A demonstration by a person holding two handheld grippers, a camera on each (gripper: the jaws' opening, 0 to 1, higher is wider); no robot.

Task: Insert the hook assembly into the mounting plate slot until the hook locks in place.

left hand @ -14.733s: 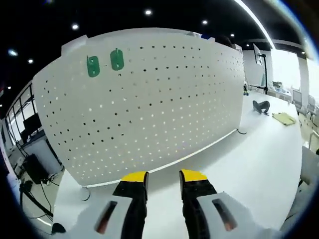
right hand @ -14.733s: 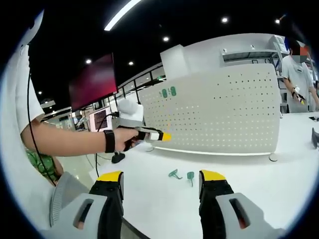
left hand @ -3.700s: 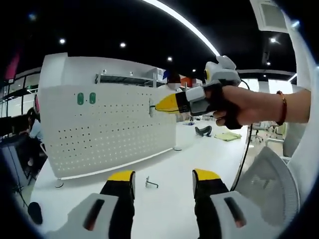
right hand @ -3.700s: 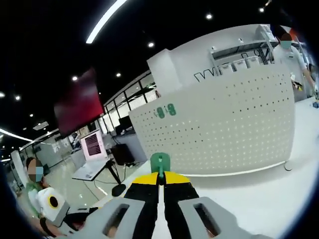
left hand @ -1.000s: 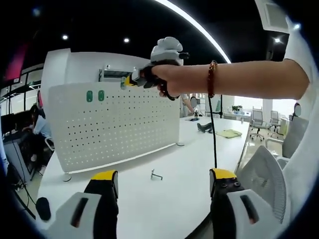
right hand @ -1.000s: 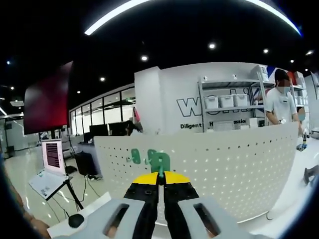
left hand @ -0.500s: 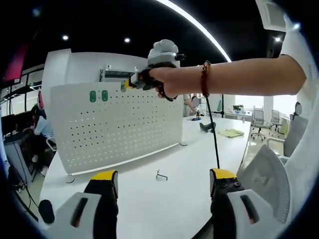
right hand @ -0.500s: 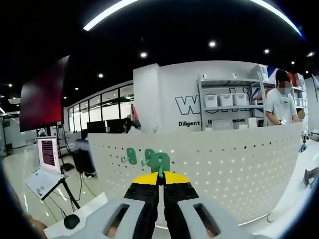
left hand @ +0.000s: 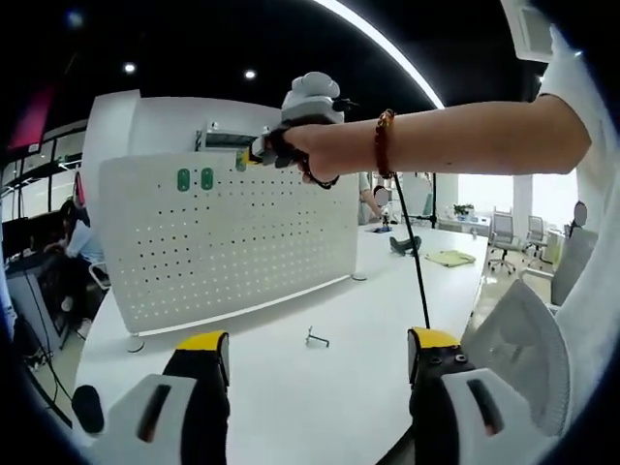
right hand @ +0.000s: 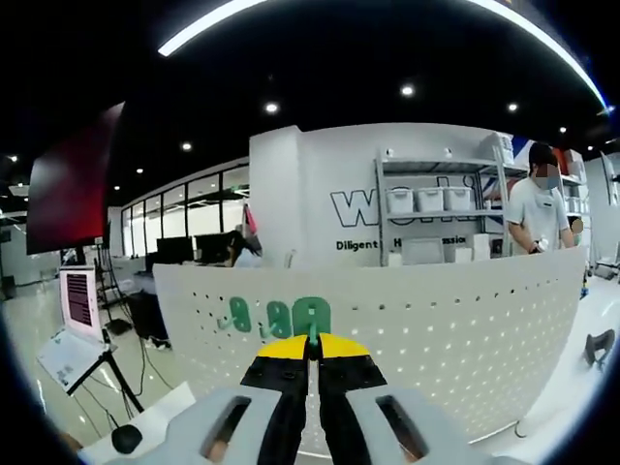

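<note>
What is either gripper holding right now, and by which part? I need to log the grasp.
The right gripper pinches a green hook by its lower edge, jaws shut. The left gripper is open, holding nothing.

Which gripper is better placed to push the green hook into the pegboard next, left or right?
Right. The right gripper is shut on the green hook and raised to the pegboard's top row beside two mounted hooks. The left gripper is open, low over the table.
</note>
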